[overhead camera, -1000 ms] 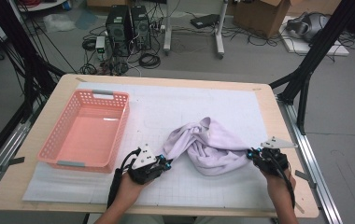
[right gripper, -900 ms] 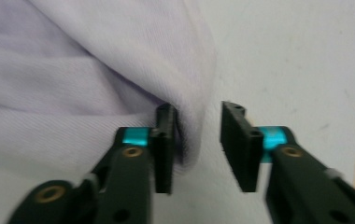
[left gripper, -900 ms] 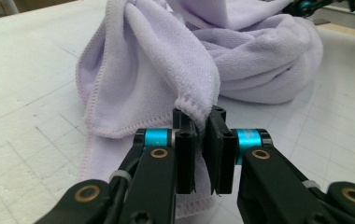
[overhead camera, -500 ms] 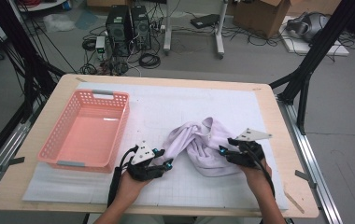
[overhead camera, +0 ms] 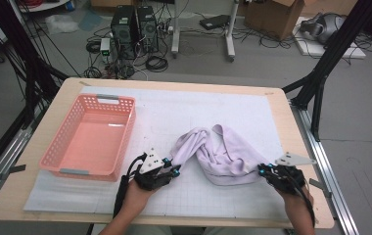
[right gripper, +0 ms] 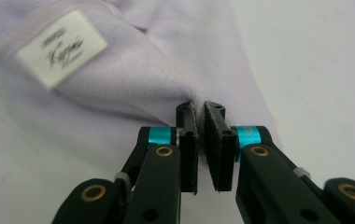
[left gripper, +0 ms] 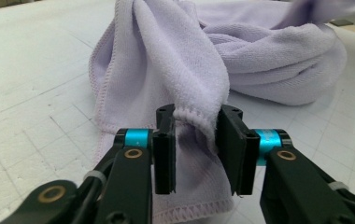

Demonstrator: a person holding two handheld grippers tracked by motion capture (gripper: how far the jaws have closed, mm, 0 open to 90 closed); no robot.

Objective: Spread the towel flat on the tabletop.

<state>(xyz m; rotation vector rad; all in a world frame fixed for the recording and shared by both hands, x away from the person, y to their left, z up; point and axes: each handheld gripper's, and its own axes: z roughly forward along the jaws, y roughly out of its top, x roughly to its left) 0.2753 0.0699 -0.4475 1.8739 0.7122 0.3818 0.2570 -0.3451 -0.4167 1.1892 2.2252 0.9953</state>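
A lilac towel (overhead camera: 223,152) lies bunched on the white grid mat (overhead camera: 213,105), right of the middle. My left gripper (overhead camera: 173,169) sits at the towel's near-left end. In the left gripper view a thick hemmed fold of the towel (left gripper: 259,60) fills the gap between the jaws of the left gripper (left gripper: 196,140). My right gripper (overhead camera: 262,170) is at the towel's near-right corner. Seen from the right gripper view, the right gripper (right gripper: 200,135) has its jaws almost together, pinching a thin edge of the towel (right gripper: 119,93) near a white label (right gripper: 61,46).
A pink plastic basket (overhead camera: 96,100) stands empty on the left of the mat, just left of my left hand. The wooden table edge (overhead camera: 306,161) runs close to my right gripper. Beyond the table are computer towers (overhead camera: 135,27), cables and black frame legs.
My right gripper went in to the towel half a second ago and has now drawn back to the right, pulling a corner out with it. The left gripper has stayed put.
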